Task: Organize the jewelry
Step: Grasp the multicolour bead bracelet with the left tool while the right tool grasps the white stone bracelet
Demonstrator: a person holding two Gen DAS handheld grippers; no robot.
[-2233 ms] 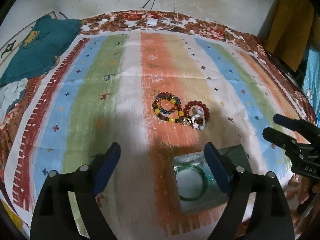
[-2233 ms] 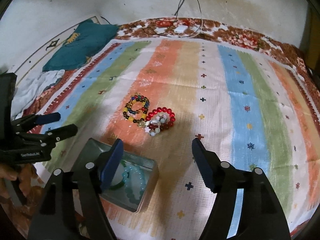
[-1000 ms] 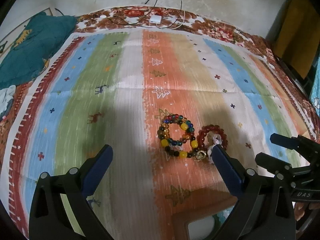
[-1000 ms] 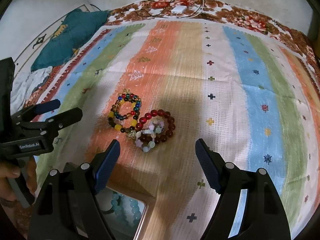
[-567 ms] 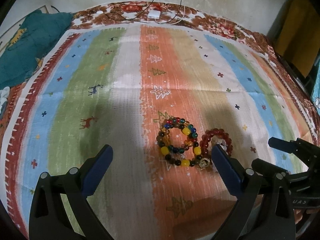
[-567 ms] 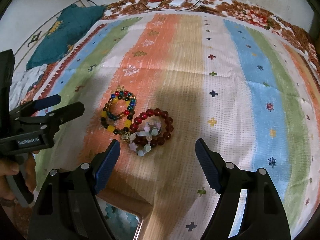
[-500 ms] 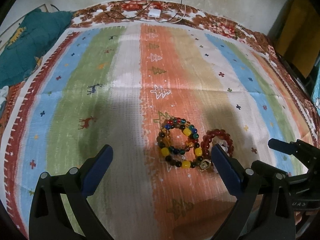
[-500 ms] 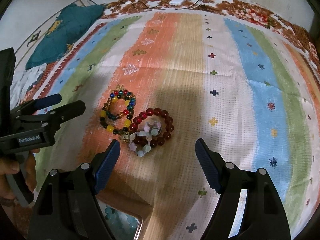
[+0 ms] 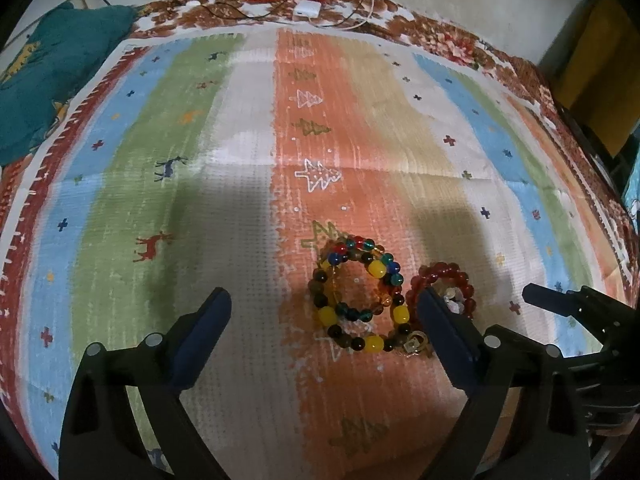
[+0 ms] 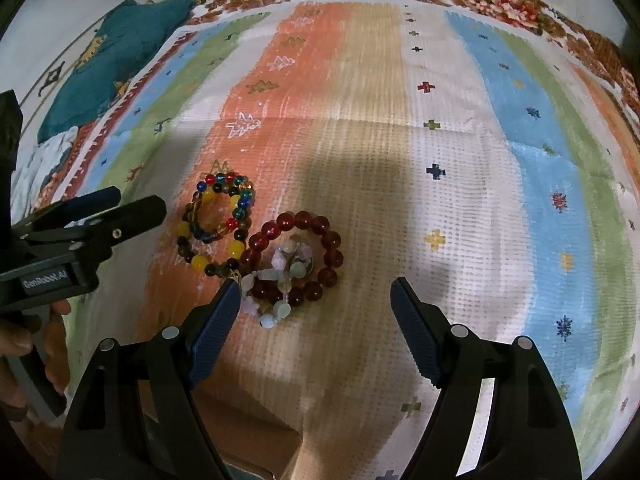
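A: What lies around the jewelry?

B: A striped cloth point(image 9: 248, 216) in green, blue, orange and cream covers the surface, printed with little trees, deer and crosses. A teal cushion point(image 10: 120, 56) sits at its far left corner, and a white plug with cords point(image 9: 307, 9) lies at the far edge by the wall.

A: Anything in the way?

B: Nothing covers the beads. Shadows fall across the middle of the cloth.

A: And the pieces themselves?

B: A multicoloured bracelet point(image 10: 216, 224) with yellow, blue, red and dark beads lies flat on the orange stripe. Touching its right side is a dark red bracelet point(image 10: 298, 256), with a pale bead strand point(image 10: 276, 280) heaped inside it and spilling over its near edge.

A: The tools?

B: The left gripper point(image 9: 324, 312) has its jaws wide and closing slightly, the multicoloured bracelet between them, not pressed. The right gripper point(image 10: 316, 300) is spread wide above the red bracelet, holding nothing. A hand point(image 10: 24, 344) grips the left one's handle.
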